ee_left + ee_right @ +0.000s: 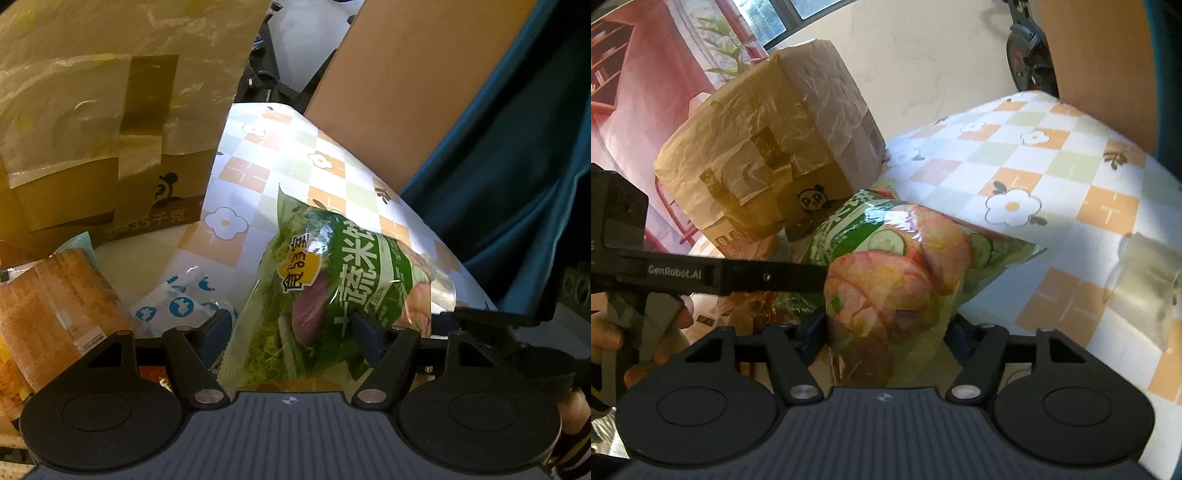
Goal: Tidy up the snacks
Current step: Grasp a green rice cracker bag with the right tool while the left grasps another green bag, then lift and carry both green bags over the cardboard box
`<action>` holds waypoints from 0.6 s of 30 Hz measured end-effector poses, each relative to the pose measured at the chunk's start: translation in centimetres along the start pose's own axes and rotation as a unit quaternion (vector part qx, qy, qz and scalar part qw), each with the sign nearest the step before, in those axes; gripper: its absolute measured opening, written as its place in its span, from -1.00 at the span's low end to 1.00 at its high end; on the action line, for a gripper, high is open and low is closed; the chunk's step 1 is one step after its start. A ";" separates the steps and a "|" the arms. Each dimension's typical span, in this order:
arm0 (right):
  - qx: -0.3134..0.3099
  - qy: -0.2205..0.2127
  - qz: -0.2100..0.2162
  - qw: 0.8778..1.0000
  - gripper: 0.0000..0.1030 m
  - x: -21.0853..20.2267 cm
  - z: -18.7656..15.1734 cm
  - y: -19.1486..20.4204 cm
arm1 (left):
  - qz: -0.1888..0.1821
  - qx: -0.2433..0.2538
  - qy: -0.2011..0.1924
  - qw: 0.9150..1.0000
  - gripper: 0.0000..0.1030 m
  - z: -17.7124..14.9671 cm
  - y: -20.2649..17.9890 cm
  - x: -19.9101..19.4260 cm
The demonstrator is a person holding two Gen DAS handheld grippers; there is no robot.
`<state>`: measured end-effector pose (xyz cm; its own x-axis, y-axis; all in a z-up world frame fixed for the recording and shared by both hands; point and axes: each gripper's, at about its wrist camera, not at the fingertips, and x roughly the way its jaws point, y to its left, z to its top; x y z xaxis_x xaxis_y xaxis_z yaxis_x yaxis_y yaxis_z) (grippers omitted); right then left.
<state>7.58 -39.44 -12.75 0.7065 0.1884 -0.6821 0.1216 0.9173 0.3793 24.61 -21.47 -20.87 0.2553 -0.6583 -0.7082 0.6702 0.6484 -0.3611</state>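
Right now both of your tools have the same green snack bag [894, 280] between their fingers. The right tool [882, 332] is clamped on it: in the right wrist view its two pads press into the lower end of the bag from either side, and the plastic bulges above them. The left tool [291, 328] stands apart. In its own view the bag lies between the fingers, one pad just beside the bag's edge and the other in front of its printed face, and neither visibly squeezes it.

The bag is tilted. Its lower end is at the tools and its upper corner reaches out over the checked, flower-patterned cloth of the worktop [288, 162]. Whether any part of it rests on the cloth you cannot tell from here.

Behind the bag stands a cardboard box [768, 147] wrapped in crinkled film and strips of tape, with a small panda mark low on its side.

To the left of your left tool lie an orange-brown packet [55, 302] and, nearer the bag, a small white sachet with blue prints [181, 299].

In the right wrist view your left hand [613, 339] grips the handle of its tool at the left edge. The tool's black arm reaches across to the bag. A clear, blurred object [1145, 280] sits on the cloth well to the right.
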 end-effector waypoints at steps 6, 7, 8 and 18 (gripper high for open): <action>-0.028 -0.002 -0.005 1.000 0.22 -0.2 0.2 0.9 | -0.006 -0.004 -0.006 1.000 0.43 -0.1 0.5 -1.2; -0.029 -0.002 -0.002 1.000 0.21 -0.2 0.2 1.0 | -0.011 -0.009 -0.008 1.000 0.44 0.0 0.7 -1.3; -0.032 0.001 0.002 0.999 0.20 -0.1 0.2 1.0 | -0.014 -0.014 -0.010 1.000 0.48 0.1 1.0 -1.4; -0.013 0.001 0.021 1.000 0.20 0.3 -0.1 -0.6 | -0.042 -0.009 0.000 0.999 0.70 1.4 1.1 1.4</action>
<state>7.68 -39.92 -13.24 0.7095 0.2280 -0.6668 0.0733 0.9172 0.3917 26.69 -22.19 -21.46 0.1983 -0.7102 -0.6755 0.6772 0.5976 -0.4294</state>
